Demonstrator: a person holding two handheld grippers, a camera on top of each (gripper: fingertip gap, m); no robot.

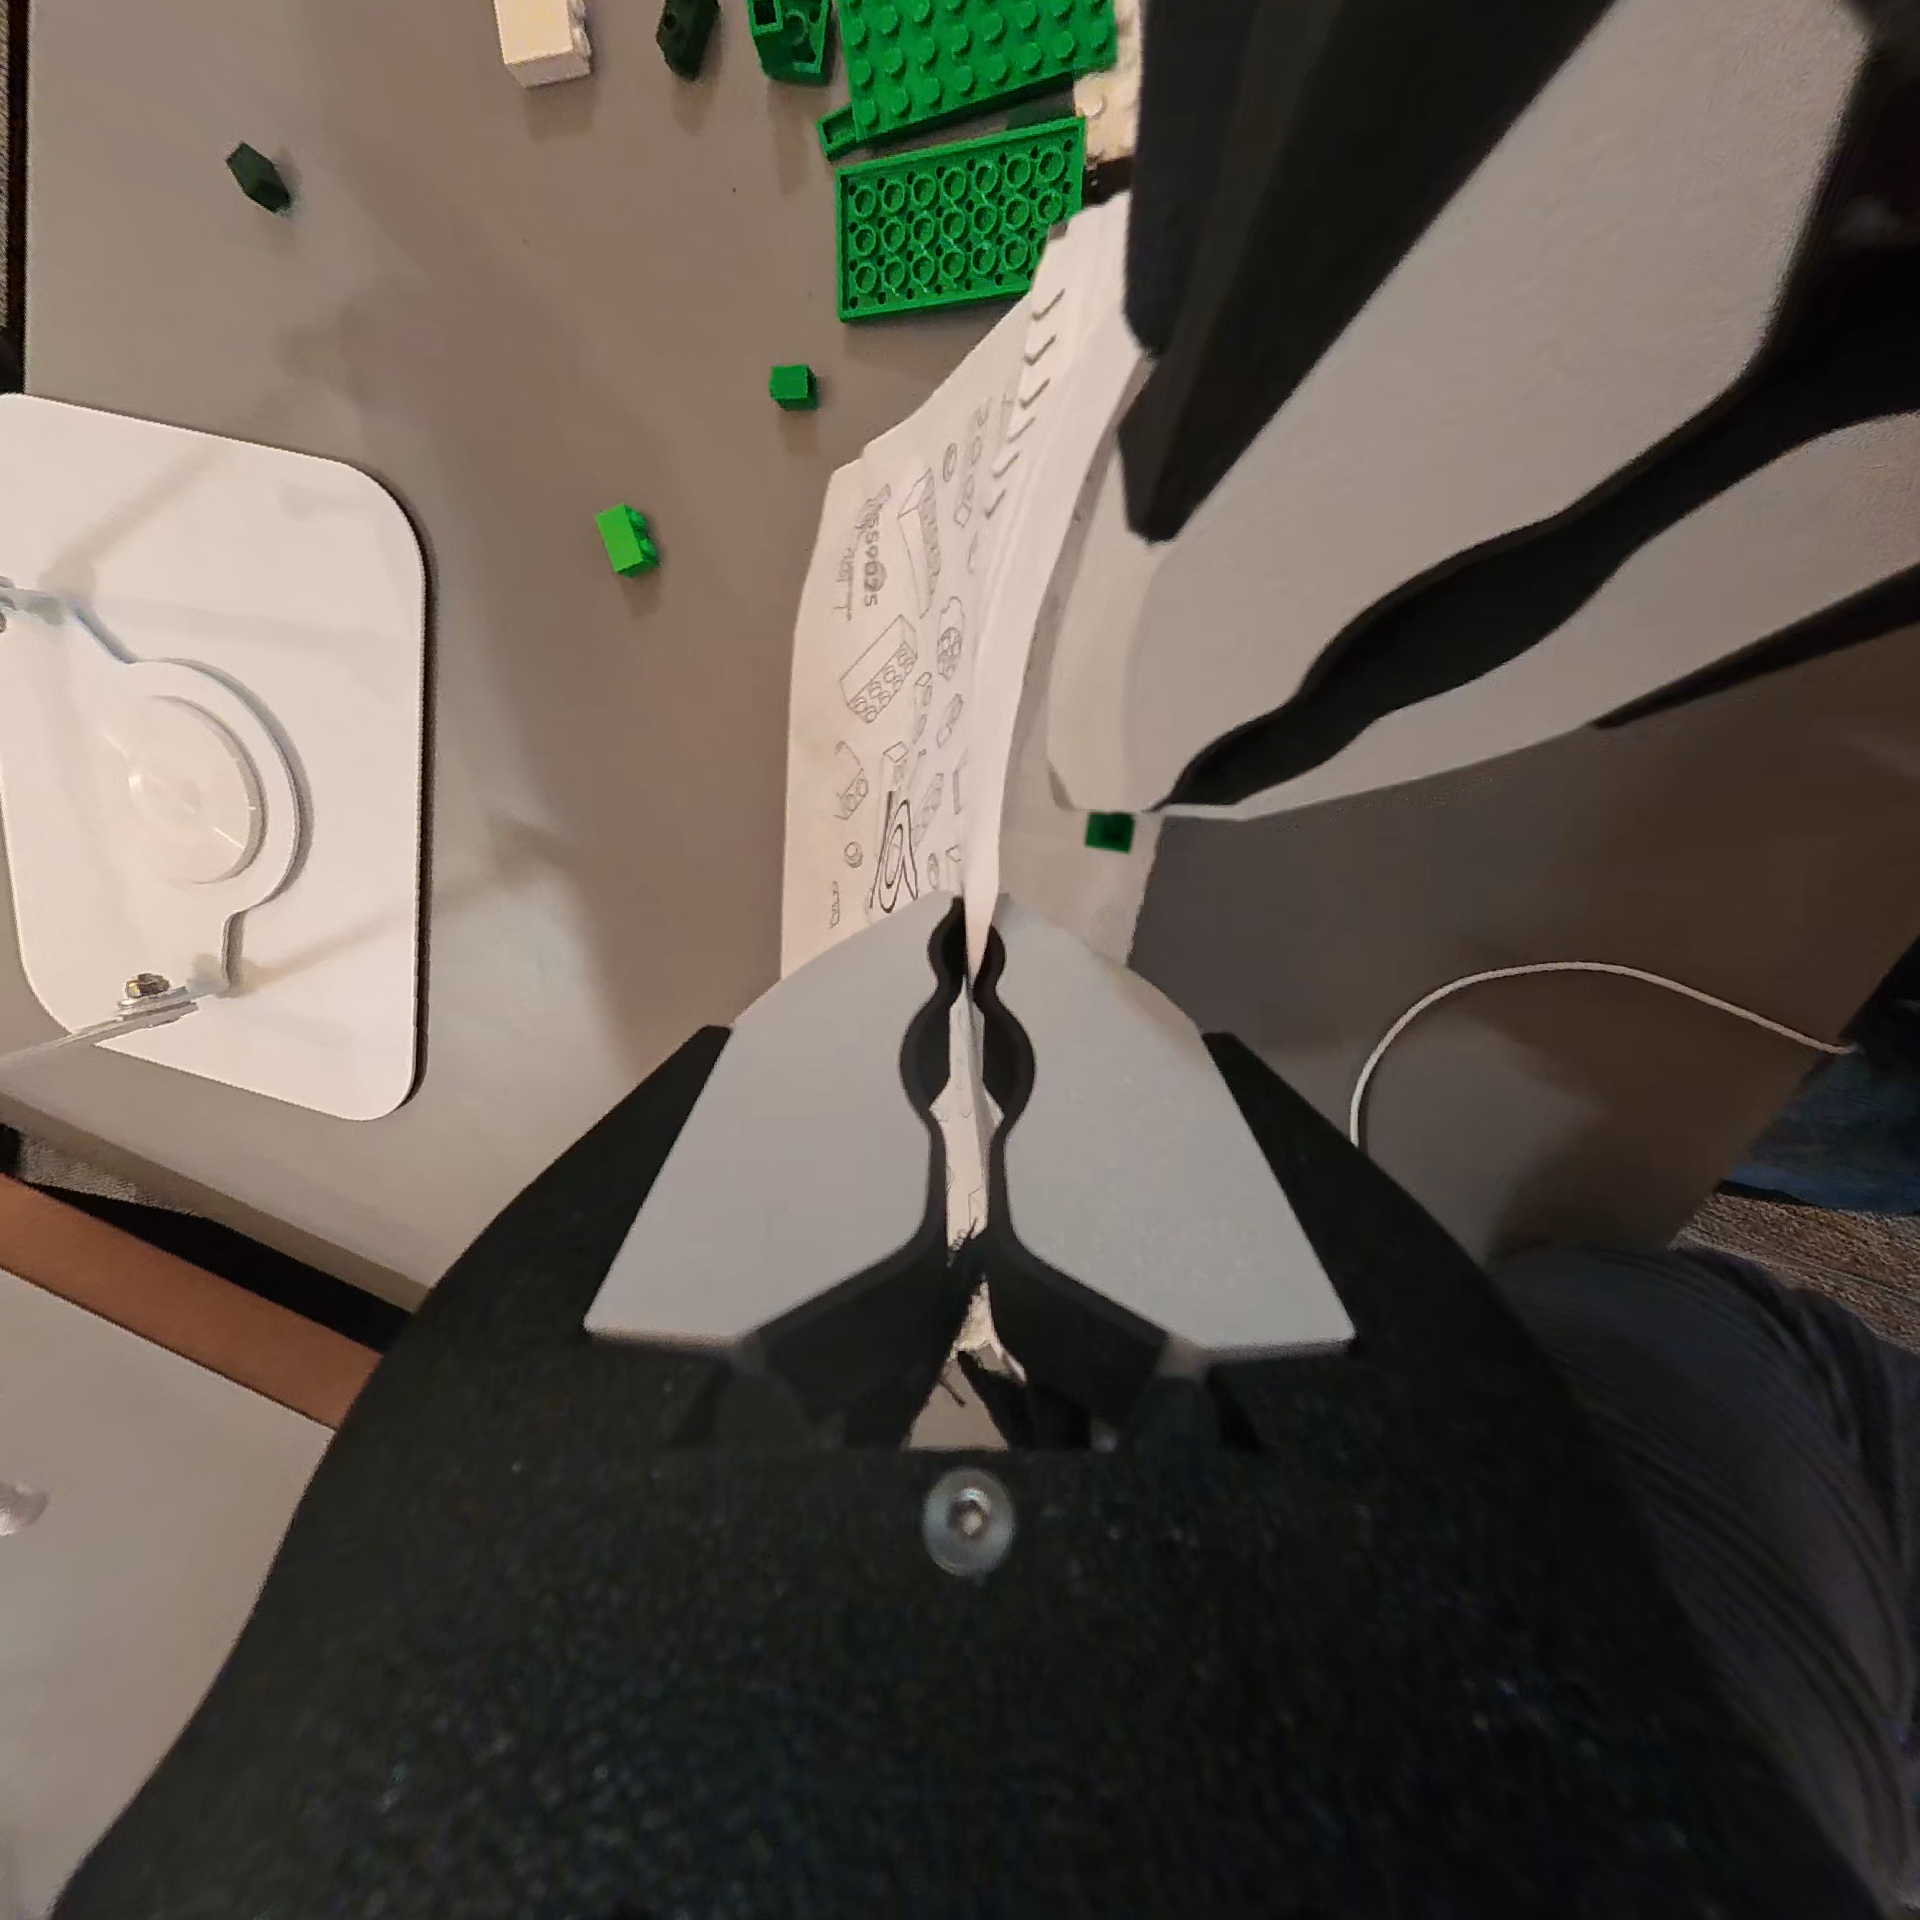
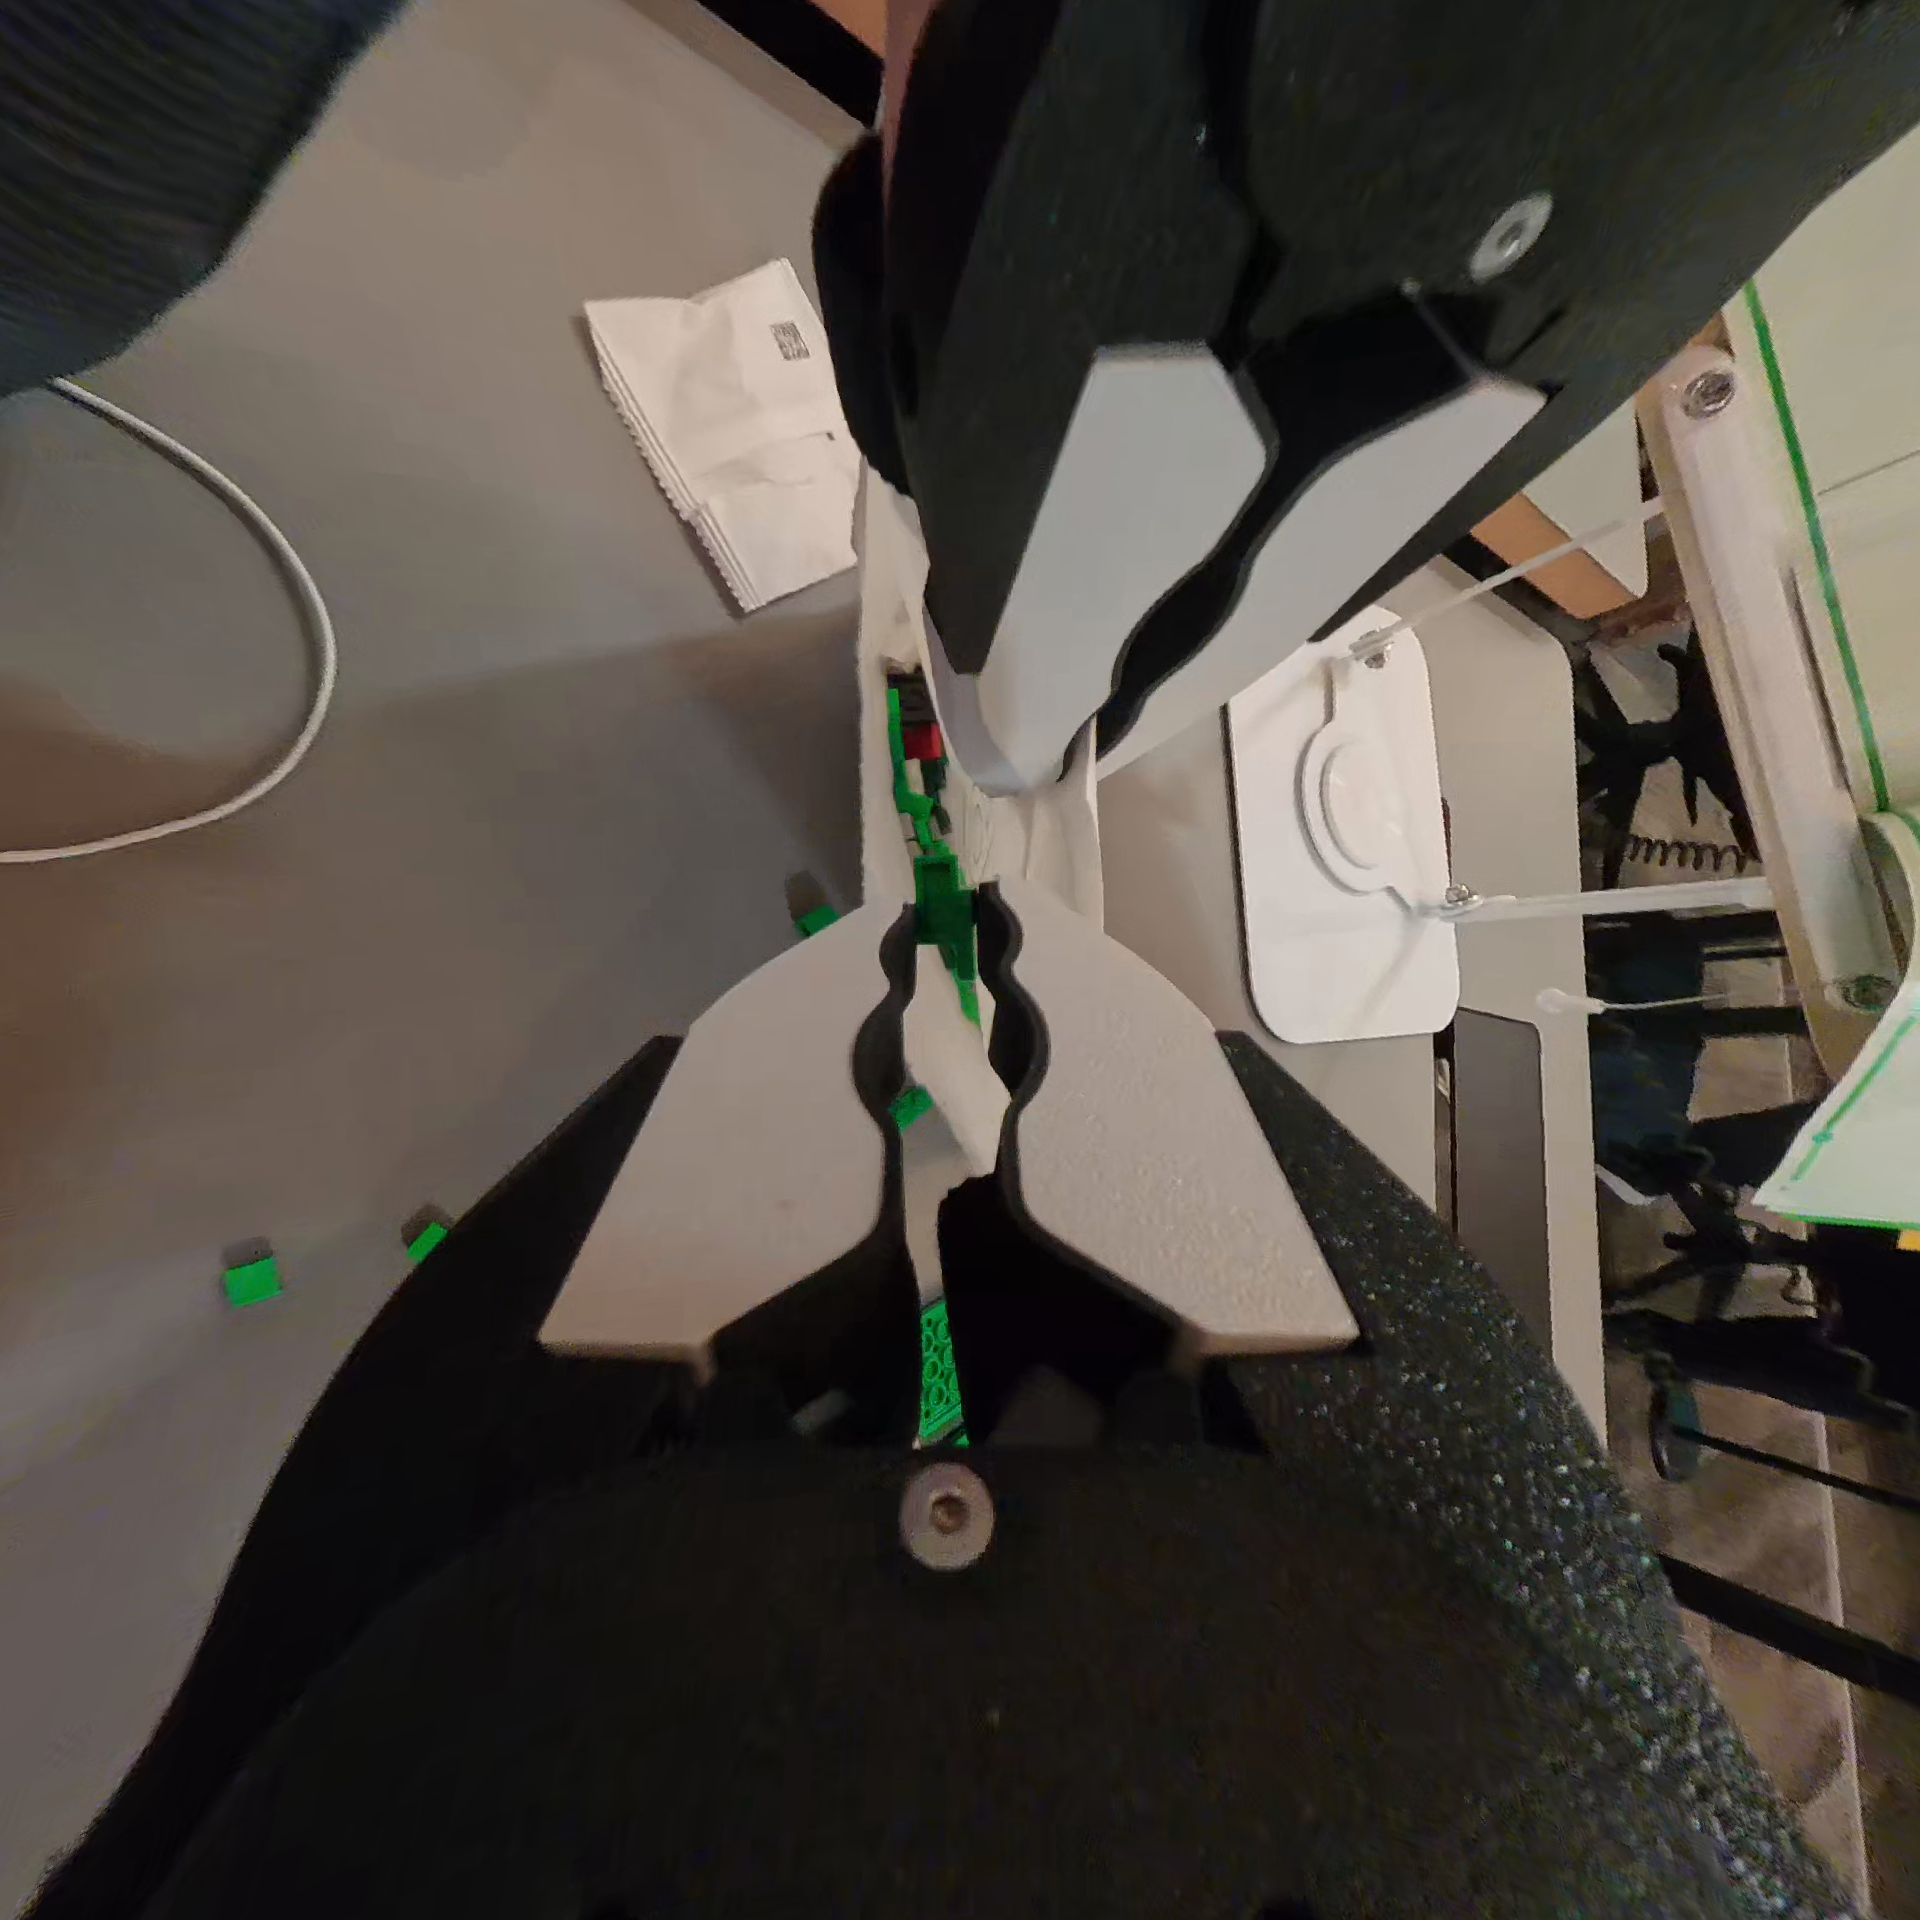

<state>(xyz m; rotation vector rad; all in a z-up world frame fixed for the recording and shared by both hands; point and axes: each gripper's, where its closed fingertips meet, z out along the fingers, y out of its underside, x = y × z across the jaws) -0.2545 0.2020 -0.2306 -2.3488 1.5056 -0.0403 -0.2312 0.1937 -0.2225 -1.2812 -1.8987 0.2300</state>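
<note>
The left gripper (image 1: 971, 971) has its fingers (image 1: 831, 1091) pressed together on the edge of a white paper sheet (image 1: 904, 665) with line drawings of bricks on it. The sheet is lifted off the grey worktop (image 1: 540, 343) and curves up and away from the fingers. The right gripper (image 1: 1153, 805) reaches in from the upper right of the left wrist view, and its tips meet the far side of the same sheet.

In the right wrist view, the right gripper (image 2: 954, 914) has its fingers (image 2: 1101, 1122) nearly together, with the white paper (image 2: 956, 1091) running through the narrow gap; it looks pinched, and the left gripper (image 2: 1023, 774) hangs above, tips down on the paper.

A green flat plate (image 1: 956, 223) lies studs-down on the worktop beyond the sheet, with more green bricks (image 1: 977, 62) cut off at the top edge. Small green bricks (image 1: 627, 538) lie apart on the grey. A tiny green brick (image 1: 1109, 831) peeks out beside the right gripper. A white base plate (image 1: 343, 727) sits to the left, partly cut off. A white cable (image 2: 270, 582) loops on the worktop near a white paper bag (image 2: 727, 436). The green bits seen behind the paper are too hidden to make out.
</note>
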